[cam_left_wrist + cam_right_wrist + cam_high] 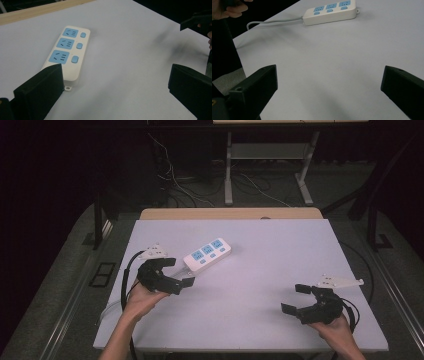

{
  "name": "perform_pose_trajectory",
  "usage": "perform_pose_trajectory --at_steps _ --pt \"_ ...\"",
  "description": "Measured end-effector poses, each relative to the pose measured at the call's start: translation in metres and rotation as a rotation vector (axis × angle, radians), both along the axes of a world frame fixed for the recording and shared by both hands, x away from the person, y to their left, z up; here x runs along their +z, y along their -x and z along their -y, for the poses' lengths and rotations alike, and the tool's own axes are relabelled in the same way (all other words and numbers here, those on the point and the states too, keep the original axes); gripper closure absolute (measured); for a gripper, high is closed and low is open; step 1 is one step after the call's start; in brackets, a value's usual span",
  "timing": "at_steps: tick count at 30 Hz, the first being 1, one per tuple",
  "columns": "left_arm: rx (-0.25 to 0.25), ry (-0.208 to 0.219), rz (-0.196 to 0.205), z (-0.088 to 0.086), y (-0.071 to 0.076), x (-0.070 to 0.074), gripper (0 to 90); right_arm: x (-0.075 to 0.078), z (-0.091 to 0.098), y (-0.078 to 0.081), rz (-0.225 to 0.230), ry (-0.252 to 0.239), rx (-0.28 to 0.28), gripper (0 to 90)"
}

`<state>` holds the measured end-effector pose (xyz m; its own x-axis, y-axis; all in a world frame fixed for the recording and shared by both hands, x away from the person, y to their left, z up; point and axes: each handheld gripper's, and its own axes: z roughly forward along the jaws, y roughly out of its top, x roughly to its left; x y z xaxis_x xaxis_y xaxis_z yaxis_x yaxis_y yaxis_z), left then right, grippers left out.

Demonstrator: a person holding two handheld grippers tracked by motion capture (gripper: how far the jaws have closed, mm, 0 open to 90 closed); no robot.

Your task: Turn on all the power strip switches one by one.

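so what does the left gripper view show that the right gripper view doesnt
Left gripper view: the wooden table edge beyond the white top, the small mounting tab at the power strip's near end, and the other gripper far off at the right.

Right gripper view: the grey cable trailing from the strip towards the table's edge, and part of the other hand at the top left.

Both: the white power strip with three blue sockets and three blue buttons, lying flat on the white table, seen between two open black jaws with nothing held.

Power strip (207, 254): we see white, with light-blue sockets and switches
Table (280, 250): we see plain white
Left gripper (180, 271): we see black
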<state>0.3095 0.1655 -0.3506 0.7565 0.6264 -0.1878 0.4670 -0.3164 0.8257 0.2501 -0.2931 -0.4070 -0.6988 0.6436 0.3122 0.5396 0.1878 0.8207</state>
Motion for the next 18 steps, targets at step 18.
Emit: perform_pose_trajectory --at_steps 18 --pt "-0.035 -0.056 -0.024 0.011 -0.028 0.014 0.0 0.0 0.001 0.0 0.003 -0.006 0.003 0.5"
